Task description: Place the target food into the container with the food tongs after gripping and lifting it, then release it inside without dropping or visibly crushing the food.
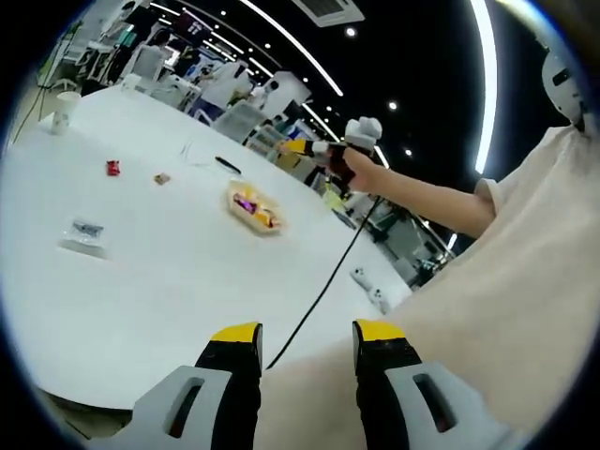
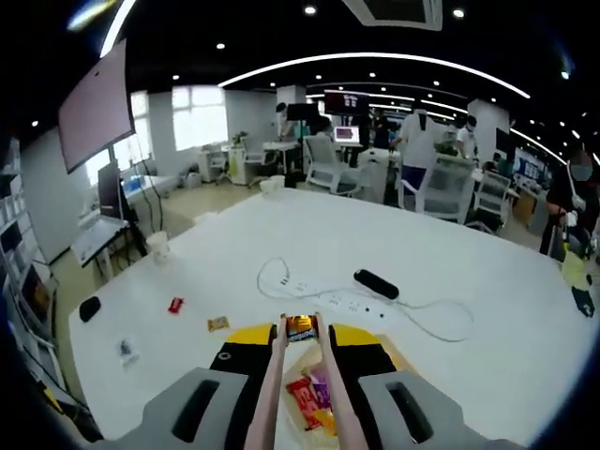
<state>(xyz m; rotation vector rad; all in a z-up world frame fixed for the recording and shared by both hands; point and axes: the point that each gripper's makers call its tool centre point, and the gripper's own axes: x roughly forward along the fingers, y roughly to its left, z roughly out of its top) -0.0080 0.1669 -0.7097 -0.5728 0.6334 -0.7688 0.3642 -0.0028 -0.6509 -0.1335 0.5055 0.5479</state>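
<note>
- While the right claw [image 2: 300, 339] is held above the shallow tan container of wrapped snacks [image 2: 398, 361], its yellow-tipped jaws press on the two pale arms of the food tongs [image 2: 330, 398], so the tongs close as the claw closes.
- The tong tips meet on a small orange wrapped snack [image 2: 300, 326], the target food; it sits pinched between them directly over the container, clear of the red and purple packets [image 2: 309, 394] lying in the container below.
- Judgement: the food is lifted and positioned for release. The hold looks light enough that the wrapper shows no visible crushing, though the item is small in the right gripper view.
- The left claw [image 1: 307, 333] has its jaws parted with nothing between them; it is held back at the near edge of the white round worktop [image 1: 141, 291], well apart from the container [image 1: 253, 208], presumably to keep out of the working area.
- In the left gripper view the right claw [image 1: 323, 150] shows at the end of the person's outstretched arm [image 1: 422, 197], beyond the container, with a black cable [image 1: 328, 281] hanging from it across the worktop.
- Beyond the container lie a white power strip [image 2: 342, 302] with its looped white cord and a black oblong object [image 2: 377, 283]; to the container's left are a small red wrapped item [image 2: 175, 305] and a small brown one [image 2: 217, 323], both loose on the worktop.
- Next requirement, as a judgement: lower the tongs toward the container and ease the right claw open gradually, so the snack drops a short way only.
</note>
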